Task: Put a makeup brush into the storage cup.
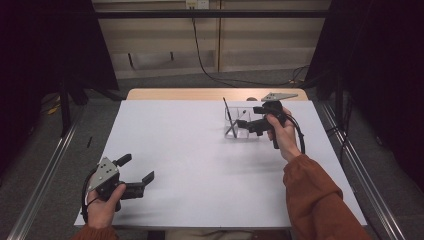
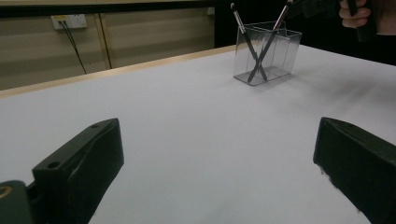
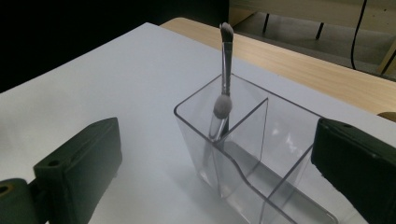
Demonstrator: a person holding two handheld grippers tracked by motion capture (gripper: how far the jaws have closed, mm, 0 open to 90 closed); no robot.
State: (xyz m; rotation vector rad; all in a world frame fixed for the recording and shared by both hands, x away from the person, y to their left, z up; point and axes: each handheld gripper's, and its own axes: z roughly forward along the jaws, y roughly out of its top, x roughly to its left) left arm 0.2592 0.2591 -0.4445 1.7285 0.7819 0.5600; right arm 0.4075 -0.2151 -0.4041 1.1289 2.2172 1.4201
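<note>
A clear plastic organizer (image 1: 239, 126) with several compartments stands on the white table at the far right of centre. Two dark-handled makeup brushes (image 1: 228, 116) lean crossed inside it, bristles up. In the right gripper view the organizer (image 3: 243, 154) sits just beyond the jaws; one brush (image 3: 226, 60) rises upright and the other's tip (image 3: 222, 106) shows below it. My right gripper (image 1: 246, 117) hovers at the organizer's right side, open, holding nothing. My left gripper (image 1: 137, 169) rests near the table's front left corner, open and empty. From there the organizer (image 2: 267, 52) is far off.
The white table top (image 1: 200, 150) has a wooden strip (image 1: 200, 94) along its far edge. Metal rails (image 1: 45, 175) run along both sides on the floor. A black cable (image 1: 220, 75) trails across the floor behind the table. Dark curtains hang at left and right.
</note>
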